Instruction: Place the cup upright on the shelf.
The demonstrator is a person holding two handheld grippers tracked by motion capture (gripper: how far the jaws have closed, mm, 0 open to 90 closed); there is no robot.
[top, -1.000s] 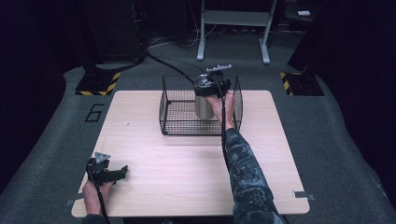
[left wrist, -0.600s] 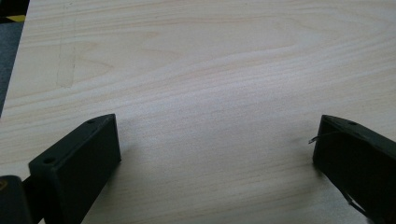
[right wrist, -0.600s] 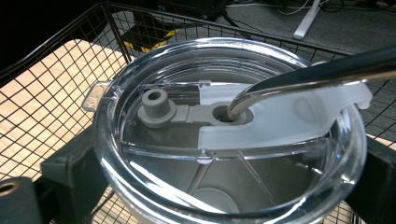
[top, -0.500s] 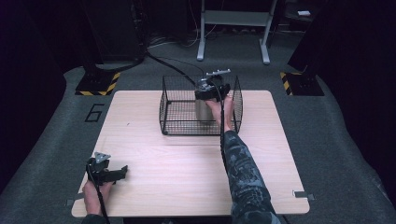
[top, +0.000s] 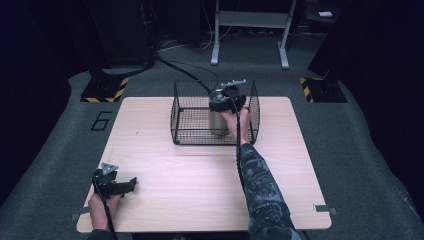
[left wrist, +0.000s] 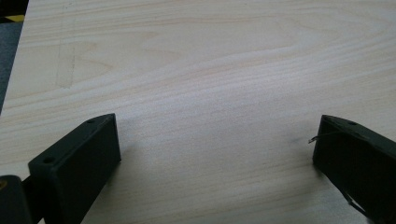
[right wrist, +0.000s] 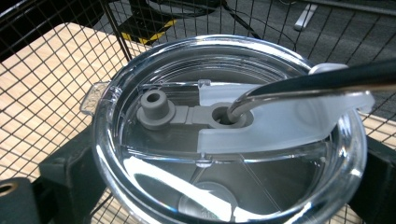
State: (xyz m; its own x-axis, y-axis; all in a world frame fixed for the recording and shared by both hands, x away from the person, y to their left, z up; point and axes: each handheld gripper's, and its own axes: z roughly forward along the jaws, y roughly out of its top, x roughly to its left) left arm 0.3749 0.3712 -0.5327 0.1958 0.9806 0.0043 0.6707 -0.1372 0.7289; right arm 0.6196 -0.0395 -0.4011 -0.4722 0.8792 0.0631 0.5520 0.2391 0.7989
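A steel tumbler stands inside a black wire basket at the back middle of the table. In the right gripper view its clear lid carries a grey stopper and a bent metal straw through the hole. My right gripper reaches down into the basket, its jaws pressed against both sides of the tumbler just below the lid. Low on the wood at the table's front left corner, my left gripper holds its jaws wide apart with nothing between them.
The light wooden table is bare apart from the basket. Grey carpet surrounds it, with a white frame stand and yellow-black striped feet behind. Cables run across the floor to the basket's back.
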